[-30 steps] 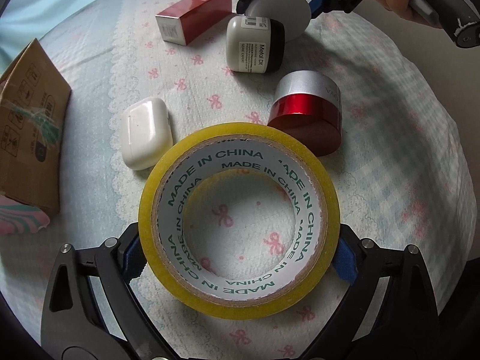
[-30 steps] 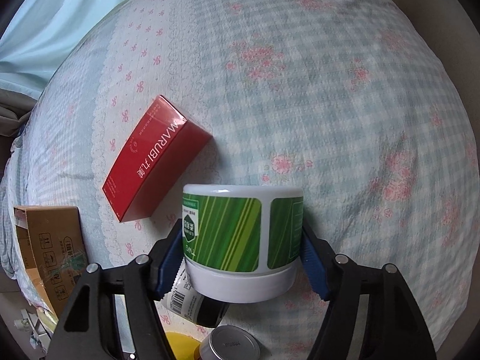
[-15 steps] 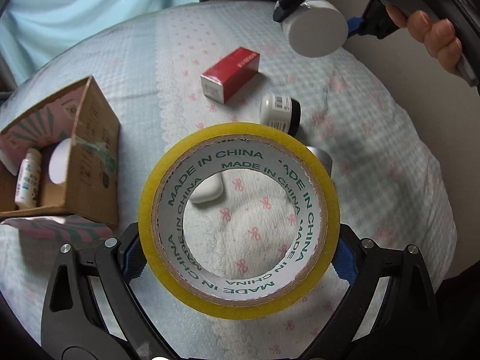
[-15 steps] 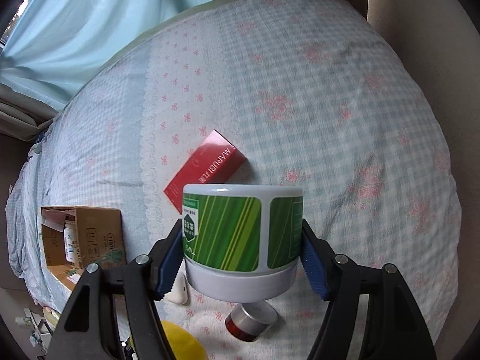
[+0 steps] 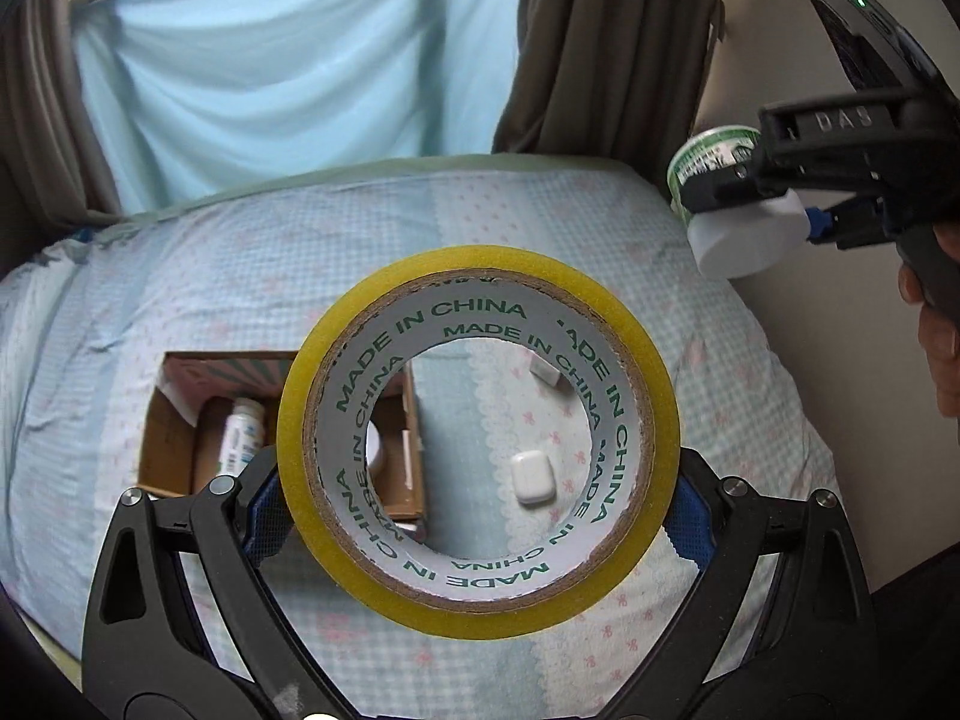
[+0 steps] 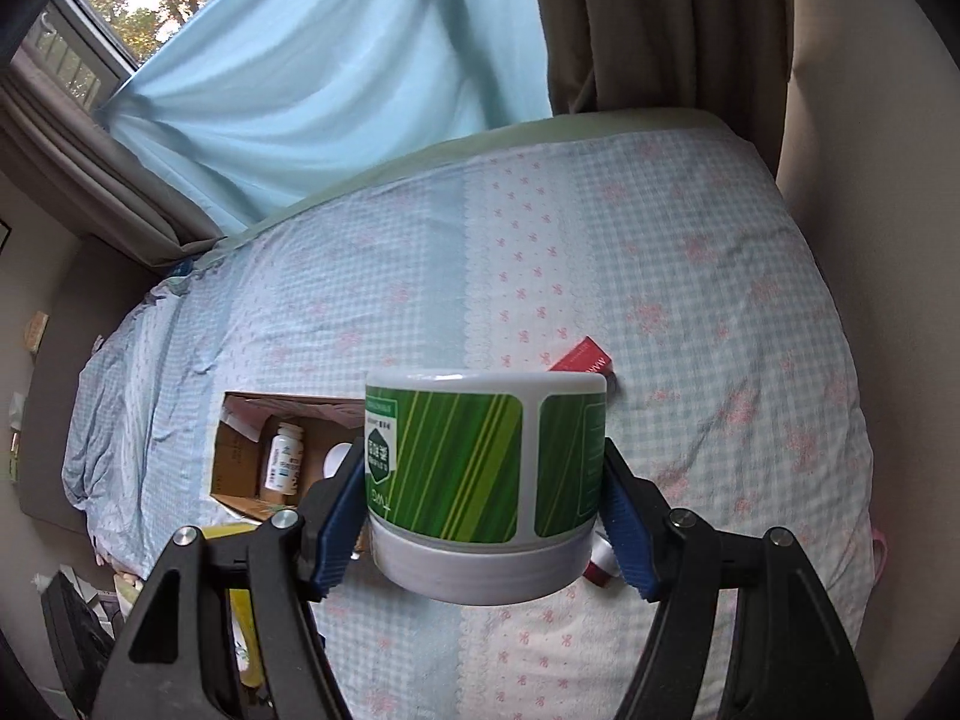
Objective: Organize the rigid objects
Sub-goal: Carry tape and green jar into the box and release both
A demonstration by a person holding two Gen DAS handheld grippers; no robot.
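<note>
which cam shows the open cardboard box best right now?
Right wrist: the open brown cardboard box shows its interior with a white bottle inside, only partly blocked by the green-labelled jar. In left wrist, the yellow tape roll covers its right half.

A home bedroom: wide bed under a pale blue gingham sheet with pink bows (image 6: pixel 540 276), brown pleated curtains (image 6: pixel 648 24) beside a light blue drape (image 6: pixel 336 60) over a window (image 6: pixel 78 54).
</note>
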